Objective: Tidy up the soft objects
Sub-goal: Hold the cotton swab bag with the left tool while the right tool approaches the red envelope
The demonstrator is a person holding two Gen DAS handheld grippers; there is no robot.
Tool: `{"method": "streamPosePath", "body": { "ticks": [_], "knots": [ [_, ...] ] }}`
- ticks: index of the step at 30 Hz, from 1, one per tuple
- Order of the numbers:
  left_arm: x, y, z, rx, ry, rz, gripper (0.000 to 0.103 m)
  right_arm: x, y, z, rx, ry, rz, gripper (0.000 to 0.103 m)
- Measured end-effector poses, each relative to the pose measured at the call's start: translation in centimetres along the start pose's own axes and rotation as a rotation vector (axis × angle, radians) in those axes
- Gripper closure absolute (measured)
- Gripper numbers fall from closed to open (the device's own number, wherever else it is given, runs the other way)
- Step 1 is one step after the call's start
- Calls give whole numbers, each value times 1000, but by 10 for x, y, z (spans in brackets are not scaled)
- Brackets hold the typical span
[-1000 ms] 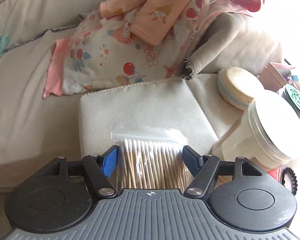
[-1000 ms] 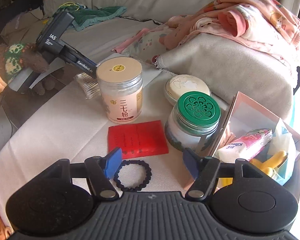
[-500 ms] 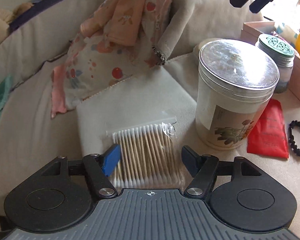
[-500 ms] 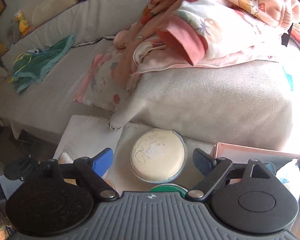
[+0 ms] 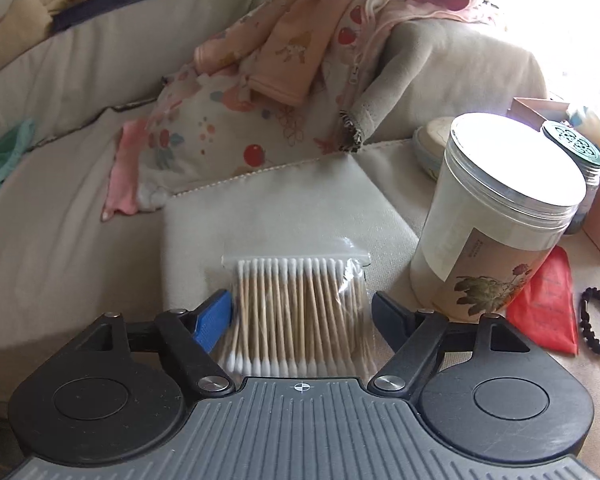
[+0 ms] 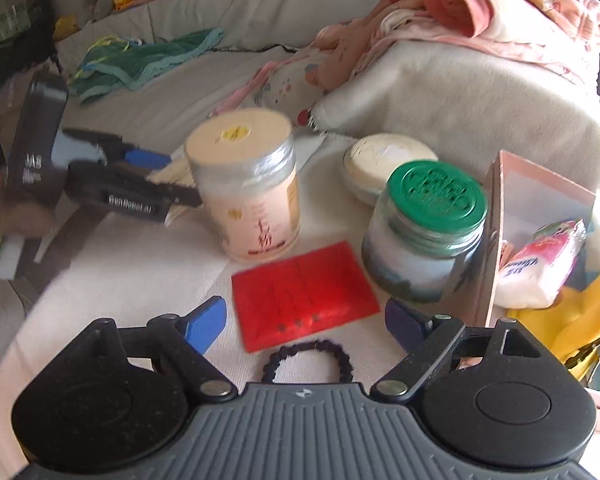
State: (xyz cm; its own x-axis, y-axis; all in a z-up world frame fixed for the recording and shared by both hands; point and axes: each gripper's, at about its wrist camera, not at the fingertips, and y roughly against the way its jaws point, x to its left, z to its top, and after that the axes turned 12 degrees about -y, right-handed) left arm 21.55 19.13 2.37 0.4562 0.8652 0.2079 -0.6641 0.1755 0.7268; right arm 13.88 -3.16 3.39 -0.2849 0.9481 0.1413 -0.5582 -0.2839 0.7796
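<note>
While left gripper (image 5: 302, 312) stands wide, cotton swab bag (image 5: 300, 312) lies between fingers on cloth, unclamped; swabs' long axis runs along fingers, zip edge pointing away. Right wrist view: right gripper (image 6: 306, 318) wide, empty, above black bracelet (image 6: 308, 360).

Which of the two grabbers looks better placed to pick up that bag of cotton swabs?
The left gripper, I'd judge. Its open fingers already sit on either side of the bag of cotton swabs. The right gripper is open over a red packet and black bracelet, with the tall jar in between.
</note>
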Motion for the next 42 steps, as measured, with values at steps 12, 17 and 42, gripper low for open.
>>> {"method": "streamPosePath", "body": {
  "ticks": [12,17,42],
  "knots": [
    [-9,-1,-9,-54,47,11,26,3,11,-22,-64,-62,-57,35],
    [-12,1,-20,-97,69,24,26,54,-19,-15,-178,15,-112,32],
    [-12,4,-27,-144,77,33,25,33,-55,9,-124,-341,-252,8]
  ]
}}
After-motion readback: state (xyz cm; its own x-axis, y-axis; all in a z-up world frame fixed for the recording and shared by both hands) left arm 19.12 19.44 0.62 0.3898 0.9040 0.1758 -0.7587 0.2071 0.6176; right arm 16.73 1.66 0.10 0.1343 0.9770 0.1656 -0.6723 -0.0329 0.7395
